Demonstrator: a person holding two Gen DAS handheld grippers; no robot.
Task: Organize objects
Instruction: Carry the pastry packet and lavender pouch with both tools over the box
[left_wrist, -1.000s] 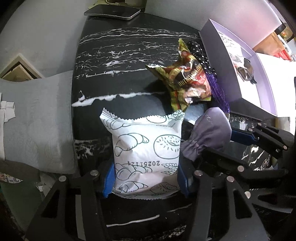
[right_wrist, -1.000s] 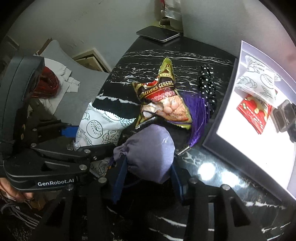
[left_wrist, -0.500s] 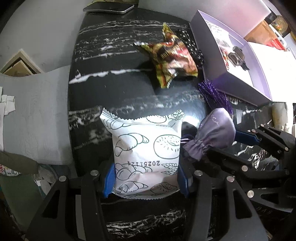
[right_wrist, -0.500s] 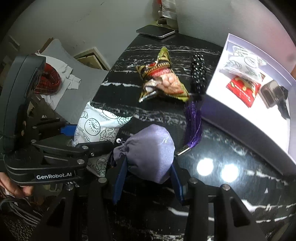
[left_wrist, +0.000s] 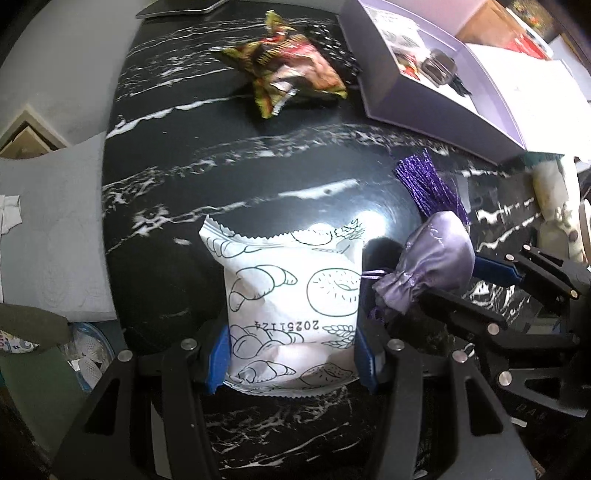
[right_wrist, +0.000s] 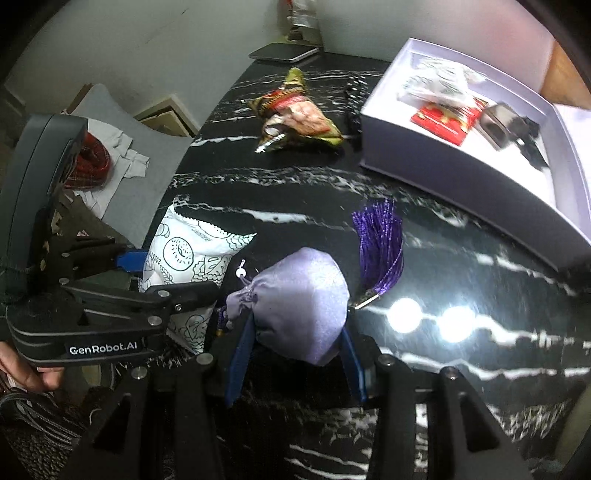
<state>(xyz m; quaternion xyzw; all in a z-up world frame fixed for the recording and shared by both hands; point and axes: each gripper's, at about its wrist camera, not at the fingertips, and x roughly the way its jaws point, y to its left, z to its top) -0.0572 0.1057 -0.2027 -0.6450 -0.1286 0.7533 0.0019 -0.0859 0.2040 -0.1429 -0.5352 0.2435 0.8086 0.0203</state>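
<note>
Black marble table; left tool clamps white pastry packet, right tool clamps lilac pouch; hand only right view.

My right gripper is clamped on a lilac satin pouch at lower centre, purple tassel just to its right. At left, my left gripper grips a white pastry packet. A lavender box sits upper right.
</note>
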